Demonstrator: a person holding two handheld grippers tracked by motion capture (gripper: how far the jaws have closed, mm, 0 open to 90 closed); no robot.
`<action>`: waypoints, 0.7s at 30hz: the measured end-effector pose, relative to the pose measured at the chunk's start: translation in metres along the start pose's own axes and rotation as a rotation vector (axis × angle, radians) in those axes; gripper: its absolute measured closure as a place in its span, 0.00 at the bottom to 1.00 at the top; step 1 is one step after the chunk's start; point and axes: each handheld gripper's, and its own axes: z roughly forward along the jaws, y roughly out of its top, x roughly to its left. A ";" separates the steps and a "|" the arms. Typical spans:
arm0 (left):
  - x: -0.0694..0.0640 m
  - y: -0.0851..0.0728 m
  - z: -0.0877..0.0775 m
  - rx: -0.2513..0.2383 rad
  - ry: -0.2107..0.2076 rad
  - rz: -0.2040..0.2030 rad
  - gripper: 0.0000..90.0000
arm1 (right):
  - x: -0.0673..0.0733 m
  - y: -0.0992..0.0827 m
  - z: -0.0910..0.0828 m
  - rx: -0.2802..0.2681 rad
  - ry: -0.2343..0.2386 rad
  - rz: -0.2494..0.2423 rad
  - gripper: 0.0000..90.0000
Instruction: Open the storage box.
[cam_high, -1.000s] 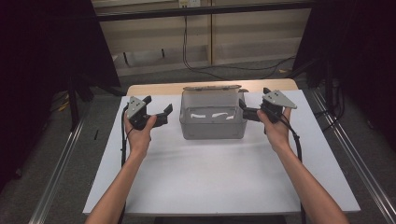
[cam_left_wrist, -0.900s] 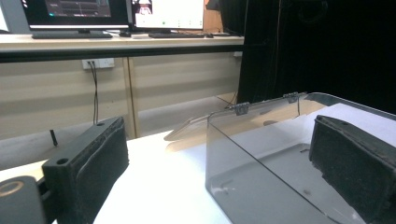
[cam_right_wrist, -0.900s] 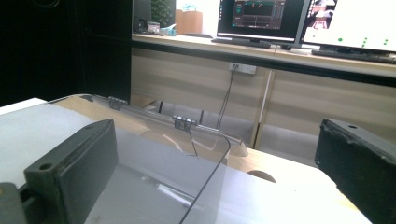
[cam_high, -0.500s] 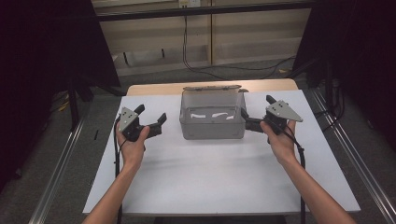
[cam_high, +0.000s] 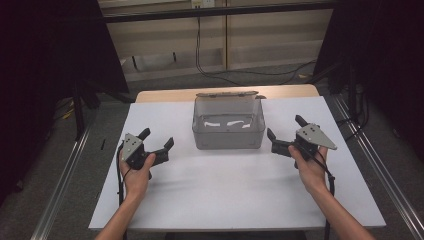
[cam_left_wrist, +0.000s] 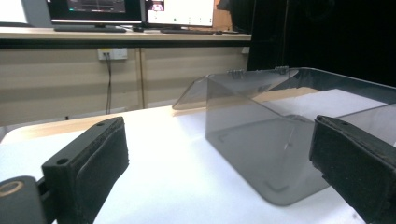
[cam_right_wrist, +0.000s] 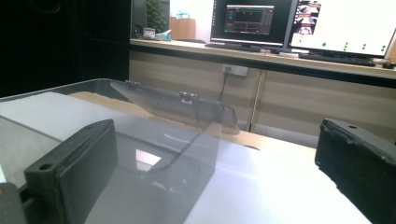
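Holding both tools low over the near half of the white table (cam_high: 235, 195), the person has drawn them back and outward: a second ago each sat close against a side of the clear plastic box (cam_high: 228, 131), and now both are well apart from it. The left gripper (cam_high: 156, 144) hovers off the box's left, its jaws spread wide with nothing between them; the left gripper view confirms this, with bare tabletop in the gap and the box's near corner (cam_left_wrist: 261, 140) beyond the right jaw. The right gripper (cam_high: 284, 134) sits off the box's right side, a little closer to it, jaws likewise wide apart and empty; in the right gripper view the transparent wall (cam_right_wrist: 140, 154) lies behind the left jaw.

Farther in, the box stands upright at the middle of the table toward its far edge. Its hinged lid (cam_high: 227, 93) is tipped back behind the rear wall, so the container is open. A few pale patches show inside, though whether they are contents or reflections cannot be told.

The retreat suggests that the work on the box, probably opening the lid, is finished, and that the hands are returning to rest rather than preparing another grasp.
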 end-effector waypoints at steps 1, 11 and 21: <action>-0.001 0.000 -0.003 0.000 0.008 -0.004 0.05 | 0.000 0.000 0.000 0.000 0.000 0.000 0.00; -0.009 -0.009 -0.040 0.004 0.039 -0.041 0.05 | -0.001 -0.009 -0.040 -0.018 -0.010 0.003 0.00; -0.011 -0.012 -0.064 0.019 0.055 -0.047 0.05 | -0.002 -0.013 -0.069 -0.023 -0.042 0.018 0.00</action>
